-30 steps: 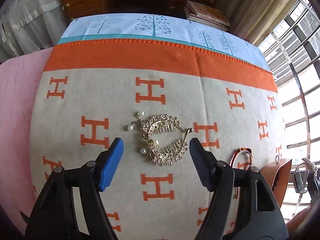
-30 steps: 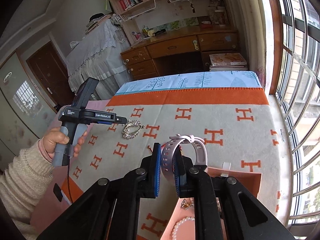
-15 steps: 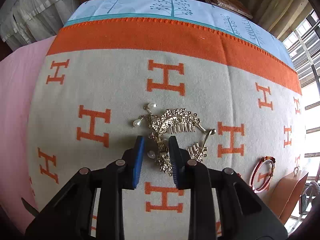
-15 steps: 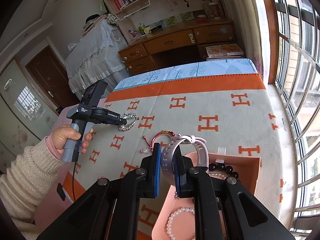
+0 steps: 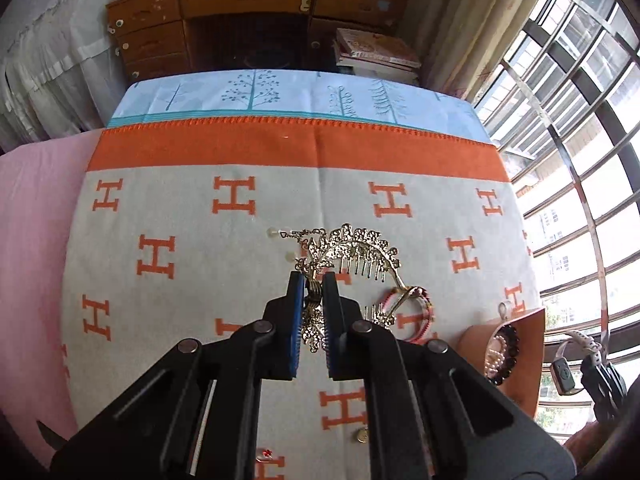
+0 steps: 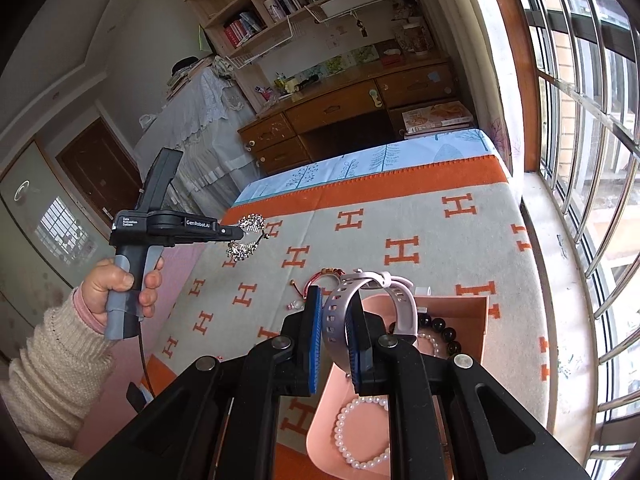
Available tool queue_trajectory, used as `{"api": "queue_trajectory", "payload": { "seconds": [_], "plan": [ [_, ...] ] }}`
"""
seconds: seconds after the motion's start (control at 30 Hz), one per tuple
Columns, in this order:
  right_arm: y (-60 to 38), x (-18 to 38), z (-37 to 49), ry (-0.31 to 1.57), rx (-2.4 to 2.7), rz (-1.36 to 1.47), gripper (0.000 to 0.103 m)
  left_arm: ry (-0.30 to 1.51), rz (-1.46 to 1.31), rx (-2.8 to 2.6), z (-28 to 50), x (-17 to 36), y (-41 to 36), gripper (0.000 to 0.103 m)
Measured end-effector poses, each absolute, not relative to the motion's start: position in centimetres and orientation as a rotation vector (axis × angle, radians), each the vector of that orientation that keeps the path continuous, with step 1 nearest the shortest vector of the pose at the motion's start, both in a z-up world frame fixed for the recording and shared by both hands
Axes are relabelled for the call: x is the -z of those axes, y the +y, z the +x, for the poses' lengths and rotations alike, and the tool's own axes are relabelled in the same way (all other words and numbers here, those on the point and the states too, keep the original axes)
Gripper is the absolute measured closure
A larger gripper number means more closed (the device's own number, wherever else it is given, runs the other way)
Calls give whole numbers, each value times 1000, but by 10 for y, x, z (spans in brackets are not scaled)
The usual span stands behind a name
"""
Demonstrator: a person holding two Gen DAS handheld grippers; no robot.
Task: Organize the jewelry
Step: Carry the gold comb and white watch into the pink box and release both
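My left gripper (image 5: pixel 311 280) is shut on a gold hair comb with pearl drops (image 5: pixel 352 252) and holds it in the air above the blanket; the comb also shows in the right wrist view (image 6: pixel 248 236), hanging from the left gripper (image 6: pixel 240 234). My right gripper (image 6: pixel 334 312) is shut on the strap of a pale pink watch (image 6: pixel 372 296), held above a pink open box (image 6: pixel 452 304). The box holds a pearl bracelet (image 6: pixel 360 432) and a dark bead bracelet (image 6: pixel 444 328). A red cord bracelet (image 6: pixel 324 276) lies on the blanket beside the box.
The grey blanket with orange H marks (image 5: pixel 192 264) covers the bed. A small pendant (image 5: pixel 362 436) and a tiny red piece (image 5: pixel 266 453) lie near its front edge. A wooden desk (image 5: pixel 248 20) stands beyond the bed, barred windows (image 6: pixel 592 160) to the right.
My left gripper closed on the gold comb and lifted it off the blanket, toward the box. My right gripper still holds the watch and has moved over the box.
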State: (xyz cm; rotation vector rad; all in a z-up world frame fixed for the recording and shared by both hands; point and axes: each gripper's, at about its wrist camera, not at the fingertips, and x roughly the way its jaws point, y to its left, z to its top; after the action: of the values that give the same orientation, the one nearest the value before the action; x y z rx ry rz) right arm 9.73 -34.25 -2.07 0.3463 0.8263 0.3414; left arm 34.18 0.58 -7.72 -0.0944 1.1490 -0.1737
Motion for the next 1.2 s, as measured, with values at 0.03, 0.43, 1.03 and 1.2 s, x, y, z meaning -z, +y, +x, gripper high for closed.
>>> {"api": "queue_trajectory", "payload": {
  "seconds": [0.03,0.43,1.03,1.2],
  "plan": [
    [-345,18,92,816,-337,351,91,1135,-90,209,333,65,-4,97],
    [-377,5,16,771,-326,386,91,1104,-2,581,220,18,-145,96],
    [-414,59,-8,827,-261,455,91,1267,148,597,171,145,-196,81],
    [-392,70,24,852,-260,409,91,1215,94,592,163,132,-181,45]
  ]
}}
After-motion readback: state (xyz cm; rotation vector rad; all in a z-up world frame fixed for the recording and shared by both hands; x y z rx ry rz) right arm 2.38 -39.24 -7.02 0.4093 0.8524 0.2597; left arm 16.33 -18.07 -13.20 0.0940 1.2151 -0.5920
